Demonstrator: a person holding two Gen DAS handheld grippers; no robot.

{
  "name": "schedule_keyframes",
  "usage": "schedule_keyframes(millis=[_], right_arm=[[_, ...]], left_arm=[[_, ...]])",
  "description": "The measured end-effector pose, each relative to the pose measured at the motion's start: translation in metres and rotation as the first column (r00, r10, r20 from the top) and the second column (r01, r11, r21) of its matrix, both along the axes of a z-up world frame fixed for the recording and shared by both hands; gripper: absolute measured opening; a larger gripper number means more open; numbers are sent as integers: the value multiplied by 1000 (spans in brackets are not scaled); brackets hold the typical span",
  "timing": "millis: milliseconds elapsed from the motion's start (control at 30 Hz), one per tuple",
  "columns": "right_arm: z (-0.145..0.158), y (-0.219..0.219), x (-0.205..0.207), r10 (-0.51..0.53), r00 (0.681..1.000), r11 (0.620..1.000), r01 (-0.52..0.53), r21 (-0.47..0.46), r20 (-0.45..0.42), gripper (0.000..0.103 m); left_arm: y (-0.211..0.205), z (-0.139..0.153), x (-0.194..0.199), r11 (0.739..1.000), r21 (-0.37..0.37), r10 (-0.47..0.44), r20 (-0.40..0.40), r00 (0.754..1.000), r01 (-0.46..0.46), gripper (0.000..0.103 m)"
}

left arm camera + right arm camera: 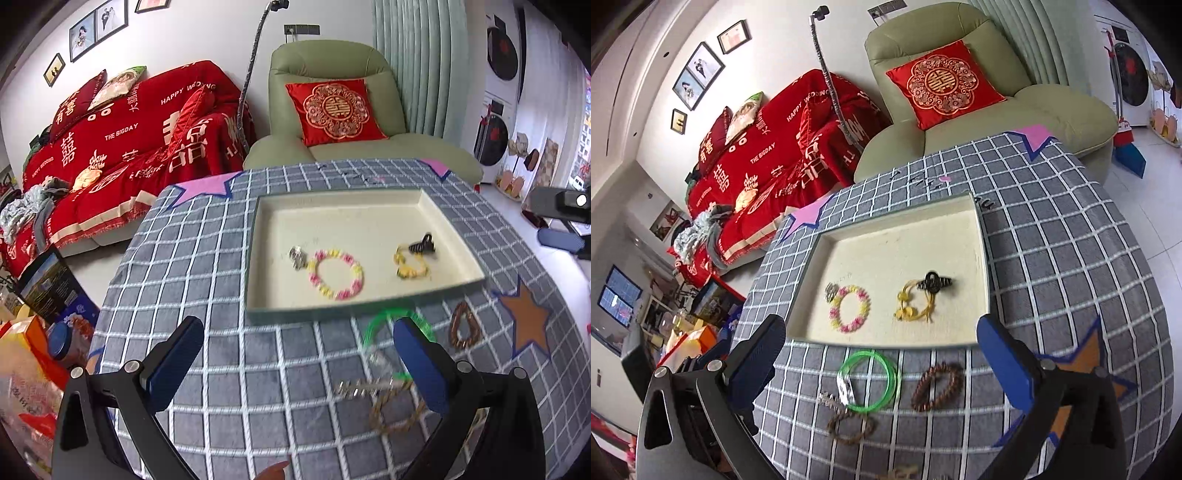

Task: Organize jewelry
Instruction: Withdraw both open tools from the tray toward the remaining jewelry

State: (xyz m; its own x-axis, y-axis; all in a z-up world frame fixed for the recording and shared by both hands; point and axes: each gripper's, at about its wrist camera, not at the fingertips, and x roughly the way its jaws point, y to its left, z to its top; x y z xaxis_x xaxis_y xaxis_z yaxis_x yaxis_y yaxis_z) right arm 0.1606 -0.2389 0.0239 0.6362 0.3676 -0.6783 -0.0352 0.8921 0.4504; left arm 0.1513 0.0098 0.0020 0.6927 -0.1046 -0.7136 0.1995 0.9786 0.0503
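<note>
black hair clip (pixel 933 282) | in tray (pixel 981 254) | long axis left-right across frame

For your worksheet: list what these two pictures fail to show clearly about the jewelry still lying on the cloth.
- Left wrist view: green bangle partly hidden behind the left hand-held gripper's finger.
- Left wrist view: chain pieces motion-blurred.
- Right wrist view: bottom-edge item cut off.
</note>
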Motion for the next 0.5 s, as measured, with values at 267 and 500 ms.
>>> schedule_keyframes(millis=[267, 500], right_arm=[[-10, 3, -26, 31, 999, 999, -32, -22, -33, 103], [-30, 6, -35, 39, 995, 996, -47, -81, -94, 103]], left_arm=[[11, -29, -26, 1000, 30, 5, -52, 999, -3, 103], [14, -53, -28, 992, 109, -51, -74, 996, 59, 103]])
